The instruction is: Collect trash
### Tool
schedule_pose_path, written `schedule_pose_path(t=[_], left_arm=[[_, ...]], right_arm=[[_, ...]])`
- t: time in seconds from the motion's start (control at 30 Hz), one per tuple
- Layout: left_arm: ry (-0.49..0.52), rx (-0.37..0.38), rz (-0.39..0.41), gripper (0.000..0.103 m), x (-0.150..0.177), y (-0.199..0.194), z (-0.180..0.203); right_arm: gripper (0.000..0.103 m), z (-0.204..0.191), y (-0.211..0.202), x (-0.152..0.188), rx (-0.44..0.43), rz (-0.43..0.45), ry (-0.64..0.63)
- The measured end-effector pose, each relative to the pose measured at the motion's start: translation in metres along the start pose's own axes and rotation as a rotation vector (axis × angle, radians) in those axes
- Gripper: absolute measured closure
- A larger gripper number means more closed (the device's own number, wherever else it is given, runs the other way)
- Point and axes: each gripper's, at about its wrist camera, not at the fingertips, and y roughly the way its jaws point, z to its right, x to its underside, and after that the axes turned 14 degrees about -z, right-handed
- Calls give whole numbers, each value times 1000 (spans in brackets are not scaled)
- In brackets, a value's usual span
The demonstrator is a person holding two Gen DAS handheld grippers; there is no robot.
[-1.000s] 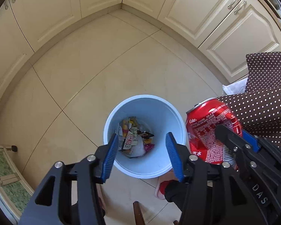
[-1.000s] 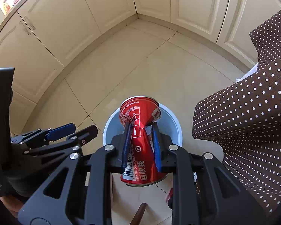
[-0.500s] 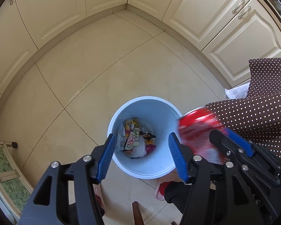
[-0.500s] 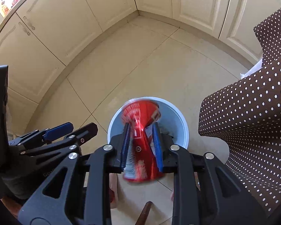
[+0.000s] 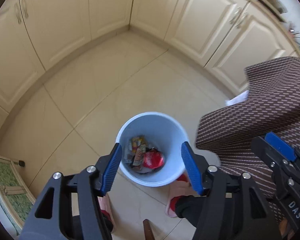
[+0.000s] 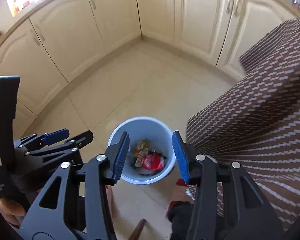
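A light blue trash bin (image 5: pixel 150 118) stands on the tiled floor below both grippers; it also shows in the right wrist view (image 6: pixel 142 121). A red soda can (image 5: pixel 152 160) lies inside it on top of wrappers, and it shows in the right wrist view too (image 6: pixel 152 161). My left gripper (image 5: pixel 151 167) is open and empty above the bin. My right gripper (image 6: pixel 151 157) is open and empty above the bin, its jaws wide apart. The right gripper also shows at the right edge of the left wrist view (image 5: pixel 280 156).
A brown dotted tablecloth (image 5: pixel 260 108) hangs close on the right, also in the right wrist view (image 6: pixel 260 110). Cream cabinets (image 5: pixel 210 20) line the far walls. The person's slippered feet (image 5: pixel 178 196) stand just behind the bin. A green mat (image 5: pixel 4 180) lies at the left.
My right gripper opened and let go of the red can, which fell into the bin. Both grippers have risen and tilted back a little.
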Motion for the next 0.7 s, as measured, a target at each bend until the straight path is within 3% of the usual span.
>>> schedule_pose_path(t=[0.3,0.53,0.7], left_arm=[[96,17,240,25,72,-126,56],[166,-28,403,22,129,-202,94],[215,-48,506,14,161,-245,116]], right_arm=[[51,4,-123,52,56,213,5],[43,23,-205,101,98,378,43],[33,34,-257,140,129,480,71]])
